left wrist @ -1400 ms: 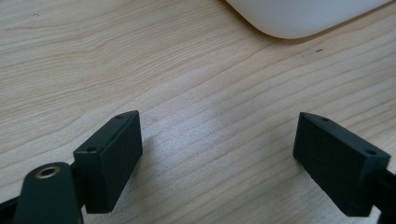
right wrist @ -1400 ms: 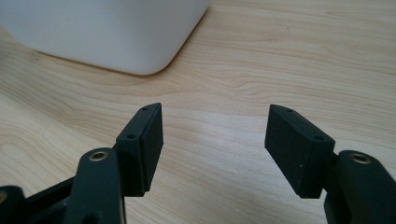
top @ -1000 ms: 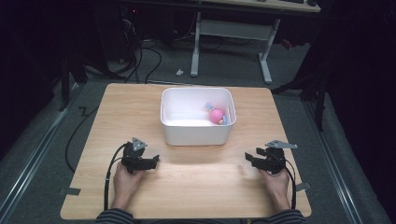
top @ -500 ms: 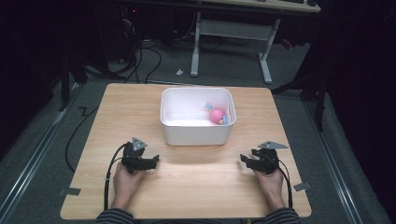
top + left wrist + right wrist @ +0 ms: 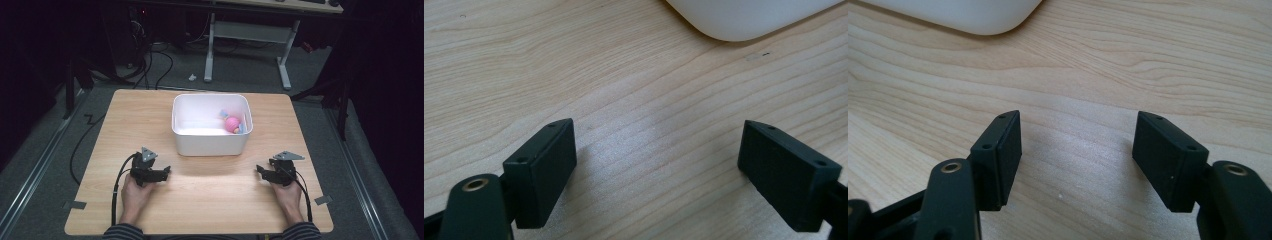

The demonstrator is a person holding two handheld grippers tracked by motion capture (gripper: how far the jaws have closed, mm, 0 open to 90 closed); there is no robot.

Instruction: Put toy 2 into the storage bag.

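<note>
The pink toy (image 5: 231, 124) lay inside the white tub (image 5: 210, 142), tucked against the tub's right wall near its far corner, with a small pale blue piece touching it that was too small to make out. The tub sat on the wooden counter (image 5: 210, 200) at about the counter's middle, toward the far edge. From the right tool (image 5: 261, 170) the toy lay at roughly eleven o'clock, across the tub's near right corner; from the left tool (image 5: 165, 172) it lay at about one o'clock and farther off, with the whole near wall of the tub between. By that judgement the right hand (image 5: 289, 196) was the nearer one for a reach in over the rim. Both tools rested low on the counter, well apart, each pointing inward. The right tool's jaws had just been opening and stood parted with nothing between them, bare wood showing in the gap; the left tool's jaws stood released too, wide apart and empty, the tub's rounded corner just ahead.
</note>
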